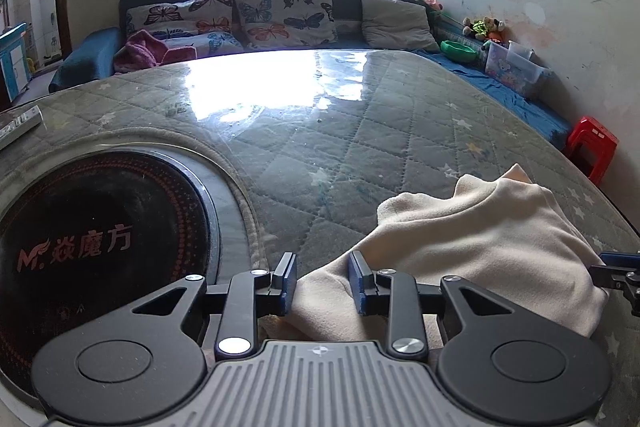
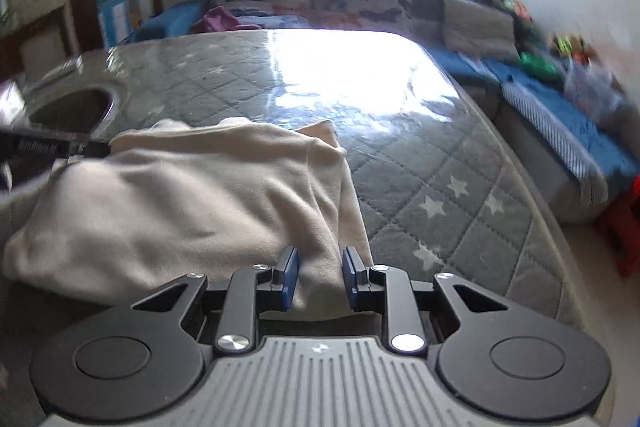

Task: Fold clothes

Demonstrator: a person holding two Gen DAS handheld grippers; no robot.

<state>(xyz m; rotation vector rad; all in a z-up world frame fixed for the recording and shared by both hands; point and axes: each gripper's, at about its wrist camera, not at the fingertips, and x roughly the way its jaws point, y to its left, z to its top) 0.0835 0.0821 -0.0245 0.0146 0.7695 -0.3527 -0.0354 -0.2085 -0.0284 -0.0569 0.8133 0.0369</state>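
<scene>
Only the left wrist view showed the round black cooktop point(image 1: 100, 247) set into the quilted, star-printed table cover point(image 1: 340, 131). Both the left gripper point(image 1: 322, 281) and the right gripper point(image 2: 320, 277) stood narrowly parted around edges of the soft cream garment point(image 2: 192, 203), not pinching it.

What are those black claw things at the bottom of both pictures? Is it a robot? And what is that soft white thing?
It is not a robot. A person holds a two-finger grabber in each hand, and each grabber has a little camera looking out along its fingers. One picture comes from the left gripper, the other from the right gripper. Both are open, with a gap between their blue pads. The soft thing is a cream garment, lying bunched on a grey quilted table cover with stars; its near edge lies between each pair of fingers, not pinched yet. The dark circle is a round cooktop set into the table. Behind is a sofa with butterfly cushions.
</scene>
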